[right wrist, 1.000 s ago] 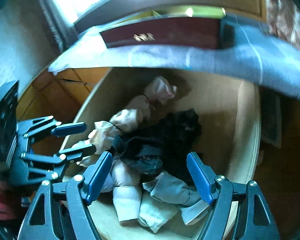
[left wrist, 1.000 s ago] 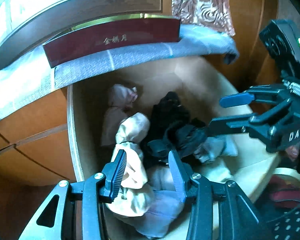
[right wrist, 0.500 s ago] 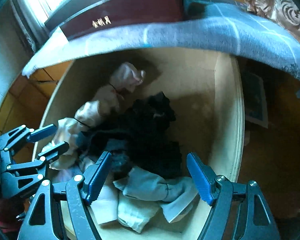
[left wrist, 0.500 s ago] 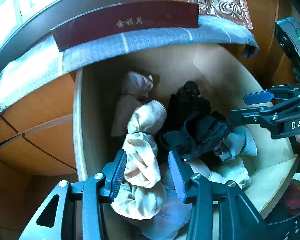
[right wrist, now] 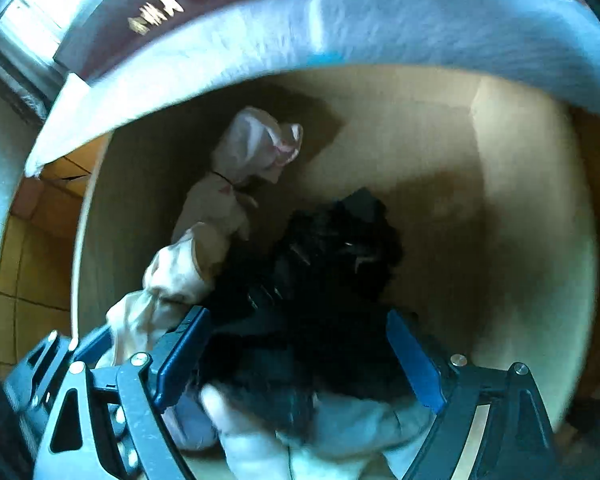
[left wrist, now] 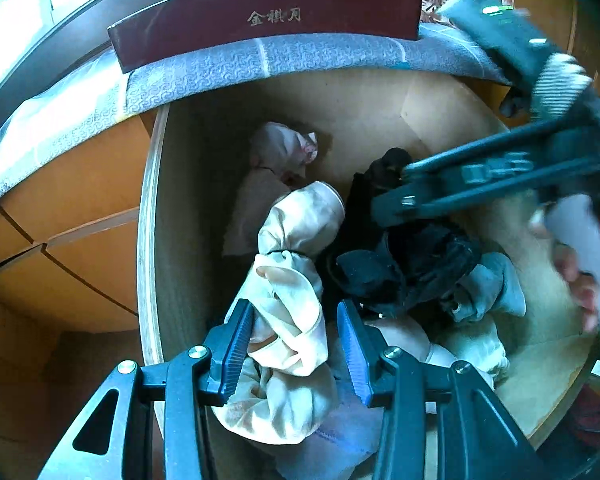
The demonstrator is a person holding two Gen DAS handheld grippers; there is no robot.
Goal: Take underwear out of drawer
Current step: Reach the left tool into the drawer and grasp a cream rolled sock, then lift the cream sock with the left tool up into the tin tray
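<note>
Nearest me the left gripper (left wrist: 294, 346) is hanging w/ its jaws wide apart, straddling the cream bundle (left wrist: 288, 304) at the front of the drawer (left wrist: 150, 240), not pinching it. That bundle is a long tied roll, running front to back, fat open end pointing at the back wall.

Right gripper (right wrist: 296, 354) is spread wide too, dropping onto the black underwear (right wrist: 324, 280) in the middle of the pile, nothing between the pads yet afaict. View is blurry tho.

Imo the trick is to go down deeper so both pads get real fabric, then close on one bunched fold and lift straight up, otherwise the grey piece (left wrist: 488, 288) comes along.

The black heap is crumpled, no clear long axis, maybe stretching toward the back corner. Behind it a pink tied roll (left wrist: 276, 160), then the maroon box (left wrist: 268, 20) on top.
</note>
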